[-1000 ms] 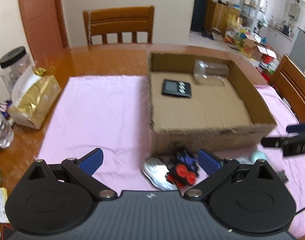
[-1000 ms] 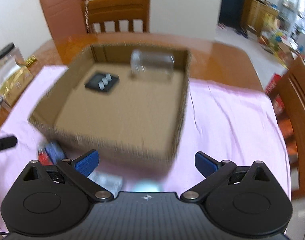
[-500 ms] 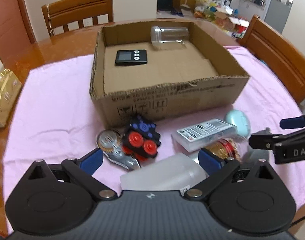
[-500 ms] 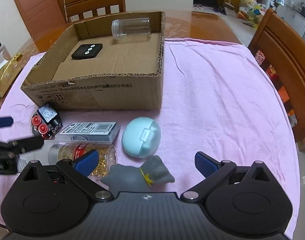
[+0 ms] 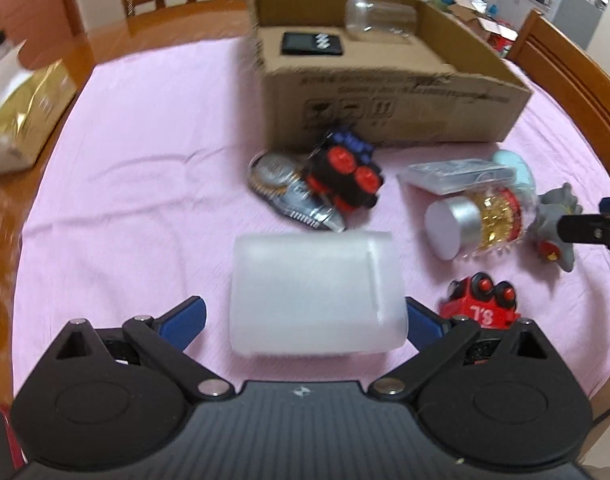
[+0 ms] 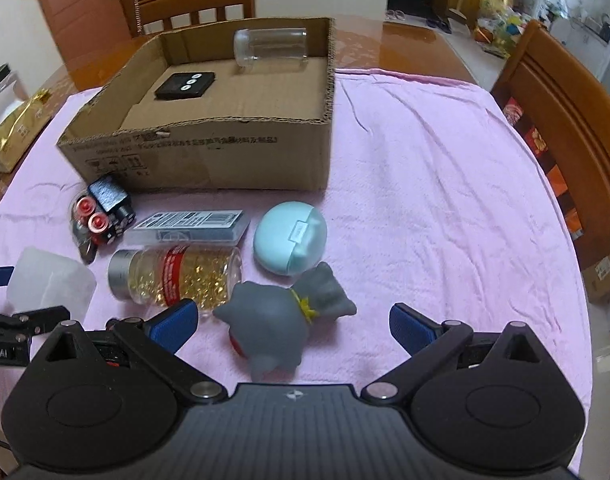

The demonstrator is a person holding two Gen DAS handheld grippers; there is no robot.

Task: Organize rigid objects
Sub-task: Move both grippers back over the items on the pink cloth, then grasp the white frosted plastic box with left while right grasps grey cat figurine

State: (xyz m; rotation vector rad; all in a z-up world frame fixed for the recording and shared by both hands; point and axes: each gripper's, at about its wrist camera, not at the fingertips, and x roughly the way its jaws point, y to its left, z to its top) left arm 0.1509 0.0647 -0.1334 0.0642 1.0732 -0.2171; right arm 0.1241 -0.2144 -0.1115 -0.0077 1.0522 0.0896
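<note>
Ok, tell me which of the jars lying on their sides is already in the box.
The empty clear jar, lying against the cardboard box's back wall. The capsule bottle lies outside on the pink cloth.

My left wrist cam sits low over the counter's near edge, facing the cardboard box (image 5: 389, 92), close to the frosted container (image 5: 317, 292). My right cam looks from further right. The 2 views share box, container (image 6: 51, 280), pill bottle (image 6: 177, 276).

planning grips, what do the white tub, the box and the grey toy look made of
White tub: frosted translucent plastic, matte; light glows through its walls. Box: brown corrugated cardboard; fluted edges show along the rim. Grey toy: probably soft rubber or vinyl, given its smooth matte skin and rounded moulded shape.
</note>
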